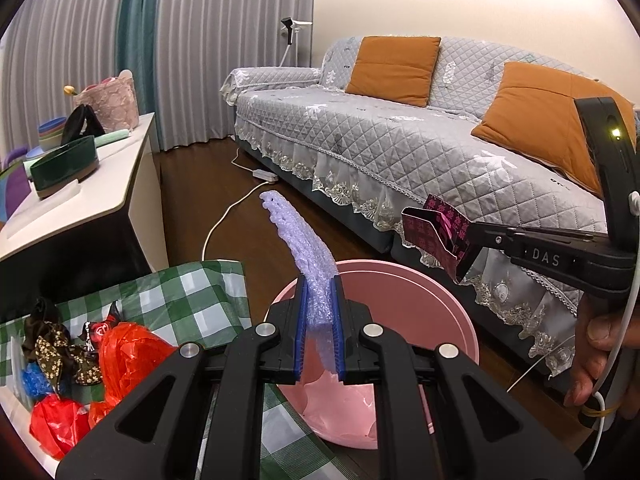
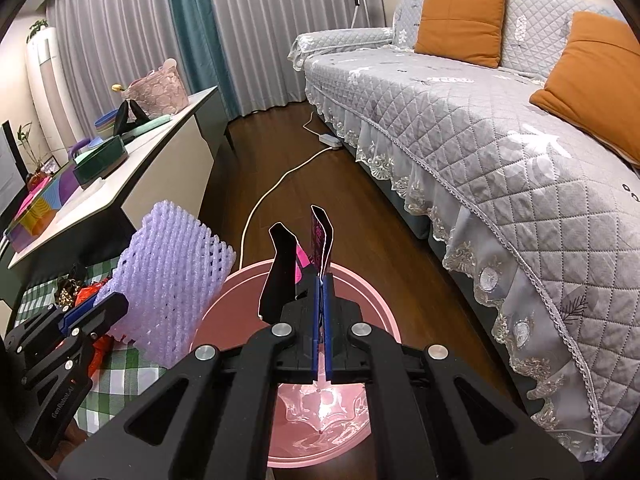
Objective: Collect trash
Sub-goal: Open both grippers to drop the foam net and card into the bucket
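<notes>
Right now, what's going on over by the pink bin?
A person is collecting trash with two handheld grippers. The left gripper is shut on a purple foam net, and the right gripper is shut on a dark pink wrapper. Both are held over the pink bin; more trash lies on the checked cloth.

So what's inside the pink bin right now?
The pink bin shows only a shiny pink liner at the bottom, with no trash visible. The right gripper and its dark wrapper cover part of the inside, so that part cannot be checked.
</notes>
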